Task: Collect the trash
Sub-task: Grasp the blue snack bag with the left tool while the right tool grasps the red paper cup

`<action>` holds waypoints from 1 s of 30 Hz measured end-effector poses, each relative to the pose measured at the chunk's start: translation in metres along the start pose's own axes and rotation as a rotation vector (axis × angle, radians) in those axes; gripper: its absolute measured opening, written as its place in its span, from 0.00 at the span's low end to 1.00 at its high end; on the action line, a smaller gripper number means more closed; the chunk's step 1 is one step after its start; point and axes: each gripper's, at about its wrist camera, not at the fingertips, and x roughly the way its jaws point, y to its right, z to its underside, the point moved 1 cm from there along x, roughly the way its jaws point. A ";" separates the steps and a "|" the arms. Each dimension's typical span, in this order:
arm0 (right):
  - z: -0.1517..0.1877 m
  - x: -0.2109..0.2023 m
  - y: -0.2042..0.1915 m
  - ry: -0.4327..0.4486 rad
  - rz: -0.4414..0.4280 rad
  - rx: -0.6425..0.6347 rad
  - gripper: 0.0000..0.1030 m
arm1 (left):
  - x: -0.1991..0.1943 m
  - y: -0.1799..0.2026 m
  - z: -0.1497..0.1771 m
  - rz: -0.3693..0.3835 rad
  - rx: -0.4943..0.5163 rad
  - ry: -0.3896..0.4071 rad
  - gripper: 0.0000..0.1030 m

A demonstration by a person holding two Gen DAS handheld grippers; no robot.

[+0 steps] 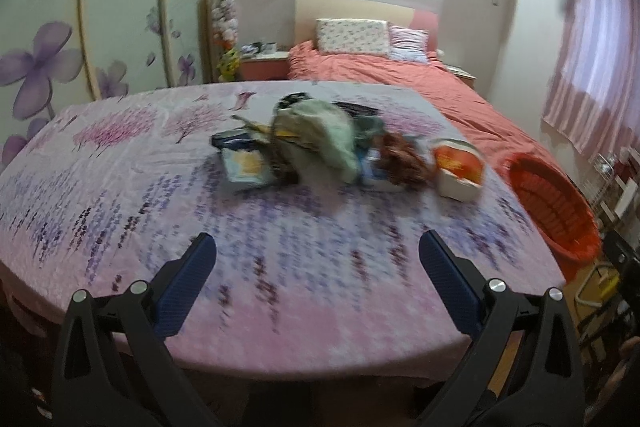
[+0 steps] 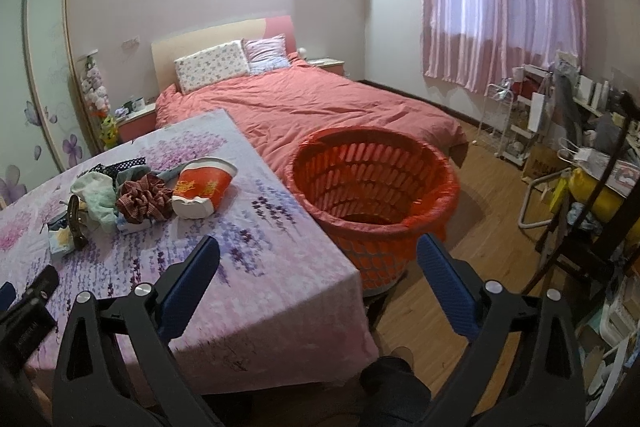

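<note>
Both grippers, left (image 1: 318, 247) and right (image 2: 318, 253), spread wide, holding nothing. Trash pile (image 1: 320, 143) mid counter (image 1: 120, 187); orange basket (image 2: 372, 183) on the floor just right of it.

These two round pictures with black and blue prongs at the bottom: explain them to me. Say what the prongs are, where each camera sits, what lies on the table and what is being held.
No robot here: a person holds one set of tongs in each hand, each with a wide-angle camera looking forward along its two fingers. One picture is from the left tongs, the other from the right tongs. Both are open and hold nothing.

The left view faces a table under a purple flowered cloth. On it sits a pile of trash: a crumpled pale green piece, a reddish-brown wad, blue and yellow packets, and a red and white paper cup on its side.

The right view looks further right, at an orange basket beside the table, lined with a red bag. Behind both is a bed.
</note>
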 end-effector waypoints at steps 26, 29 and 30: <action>-0.029 0.134 -0.107 -0.266 -0.128 -0.088 0.93 | 0.162 -0.090 -0.059 -0.104 -0.099 -0.226 0.84; -0.029 0.139 -0.109 -0.288 -0.114 -0.108 0.87 | 0.171 -0.093 -0.061 -0.104 -0.109 -0.237 0.83; -0.029 0.142 -0.108 -0.295 -0.114 -0.108 0.85 | 0.174 -0.094 -0.062 -0.104 -0.112 -0.240 0.83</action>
